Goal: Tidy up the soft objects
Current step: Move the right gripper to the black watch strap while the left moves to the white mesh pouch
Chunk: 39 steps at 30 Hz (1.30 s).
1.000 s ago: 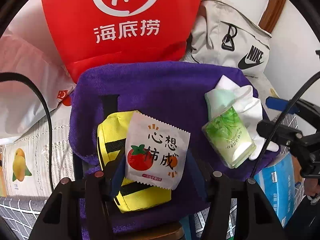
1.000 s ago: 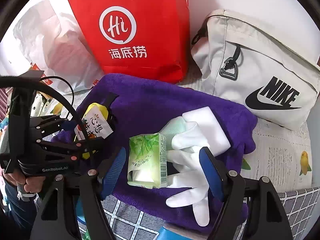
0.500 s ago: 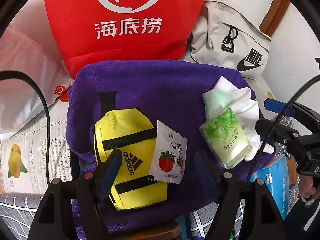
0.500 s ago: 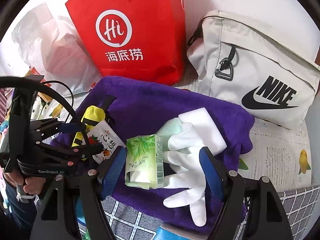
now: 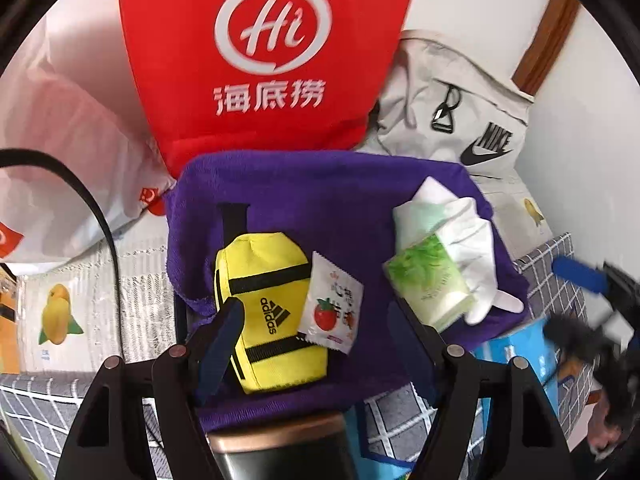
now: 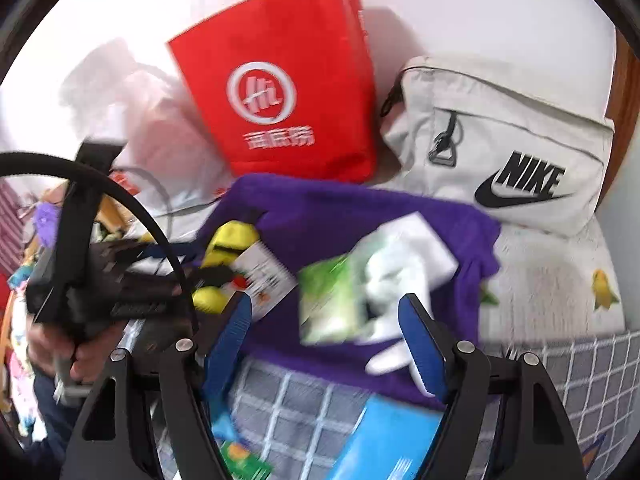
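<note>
While the purple towel (image 5: pixel 320 200) is spread out in front of the red bag (image 5: pixel 272 52), pretty much everything soft sits on it: the yellow pouch (image 5: pixel 268 304) lies on its near-left part, and the persimmon sachet (image 5: pixel 332 308) leans right against the pouch's right side. Over on the towel's right half you've got the green tissue pack (image 5: pixel 430 284) lying on top of the white glove (image 5: pixel 476 248), with what looks like a white sponge (image 5: pixel 434 192) tucked behind them, though that bit's hard to read. Your left gripper (image 5: pixel 316 328) has just opened up, jaws spread above the pouch and sachet, nothing pinched. Your right gripper (image 6: pixel 324 328) is spread wide too, empty, hovering over the towel's tissue-pack side; that view's blurry. The grey Nike bag (image 6: pixel 500 140) sits behind the towel, right of the red bag.
</note>
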Each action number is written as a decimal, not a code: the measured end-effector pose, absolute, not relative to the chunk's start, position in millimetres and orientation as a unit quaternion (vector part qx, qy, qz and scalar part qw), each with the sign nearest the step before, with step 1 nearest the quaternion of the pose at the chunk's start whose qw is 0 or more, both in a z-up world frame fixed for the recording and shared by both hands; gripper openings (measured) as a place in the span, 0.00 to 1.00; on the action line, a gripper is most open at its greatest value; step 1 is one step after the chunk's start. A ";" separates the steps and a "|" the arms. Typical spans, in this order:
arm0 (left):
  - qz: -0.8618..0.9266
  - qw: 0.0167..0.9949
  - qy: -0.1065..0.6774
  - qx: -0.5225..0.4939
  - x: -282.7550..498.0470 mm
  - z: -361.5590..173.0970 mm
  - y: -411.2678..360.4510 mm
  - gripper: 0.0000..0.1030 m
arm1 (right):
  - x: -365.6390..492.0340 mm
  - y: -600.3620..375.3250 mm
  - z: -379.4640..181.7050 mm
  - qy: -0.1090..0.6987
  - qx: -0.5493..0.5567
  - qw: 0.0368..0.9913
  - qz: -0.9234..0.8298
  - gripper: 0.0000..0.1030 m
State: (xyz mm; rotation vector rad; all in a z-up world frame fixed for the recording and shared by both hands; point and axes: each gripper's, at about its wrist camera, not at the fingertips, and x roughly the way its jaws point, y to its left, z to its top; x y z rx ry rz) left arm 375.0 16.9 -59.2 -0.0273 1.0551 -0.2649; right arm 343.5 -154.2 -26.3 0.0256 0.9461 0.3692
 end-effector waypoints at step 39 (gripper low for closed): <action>-0.106 0.856 0.501 -0.066 139.3 -72.9 57.9 0.71 | 128.4 -139.5 -136.0 0.481 -0.006 0.866 0.133 0.36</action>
